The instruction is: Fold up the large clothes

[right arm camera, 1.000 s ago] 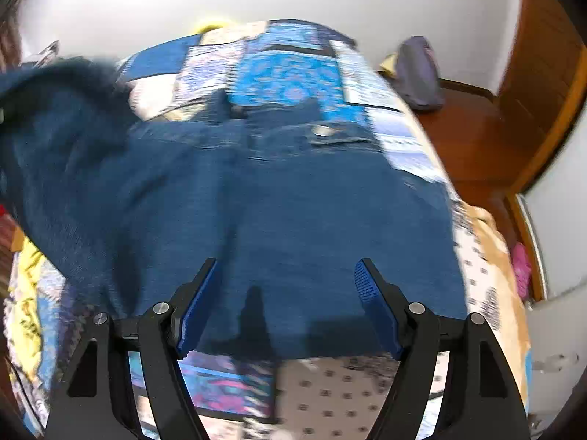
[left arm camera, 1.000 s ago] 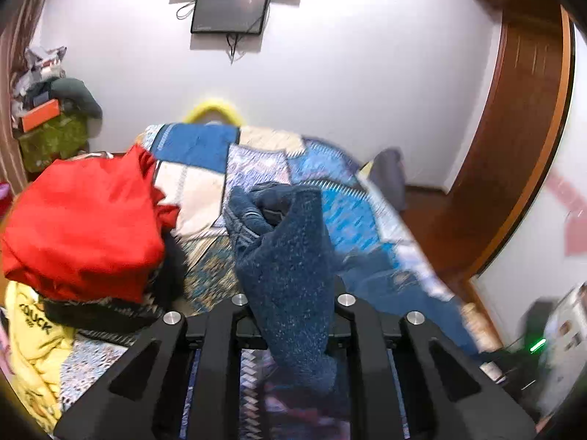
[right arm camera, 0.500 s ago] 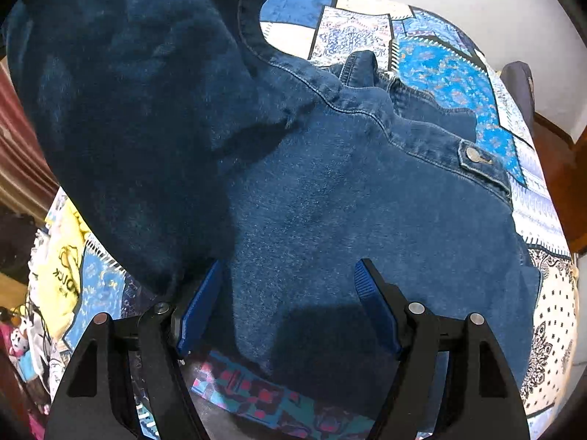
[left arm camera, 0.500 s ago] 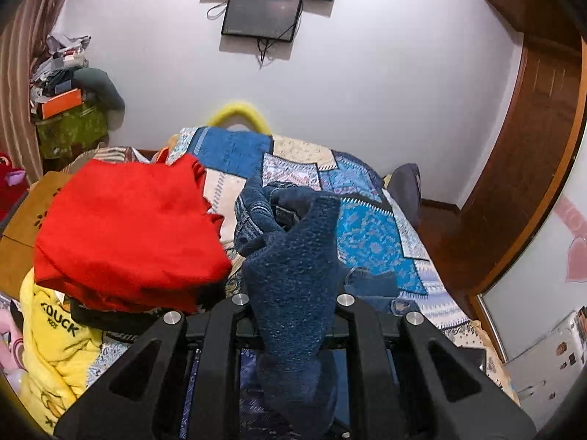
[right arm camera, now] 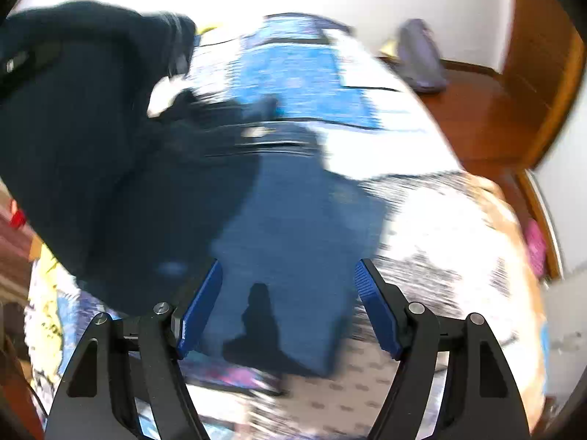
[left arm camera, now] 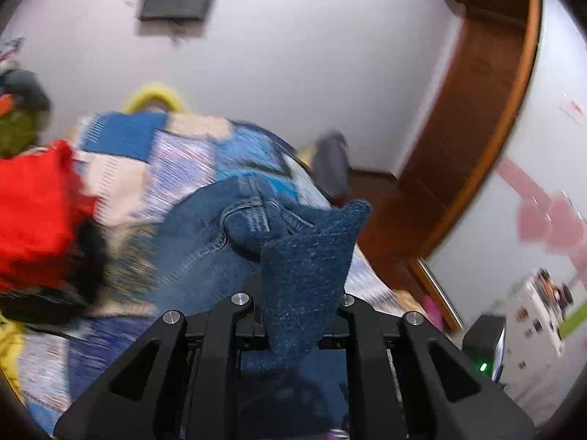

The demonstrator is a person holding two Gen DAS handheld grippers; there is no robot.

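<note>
A pair of dark blue jeans lies on the patchwork bed quilt, waistband toward the far end. My left gripper is shut on a bunched fold of the jeans, which stands up between its fingers. In the right wrist view that lifted part hangs as a dark mass at the left. My right gripper hovers open over the flat jeans near the bed's front edge, with nothing between its blue pads. Both views are blurred by motion.
A pile of clothes with a red garment on top lies on the bed's left side, with yellow cloth below it. A grey bag sits on the wooden floor beside the bed. A wooden door stands at the right.
The left gripper has swung right with the held denim, and the red pile has slid to the frame's left edge. In the right wrist view the lifted denim has moved back left, uncovering the flat jeans.
</note>
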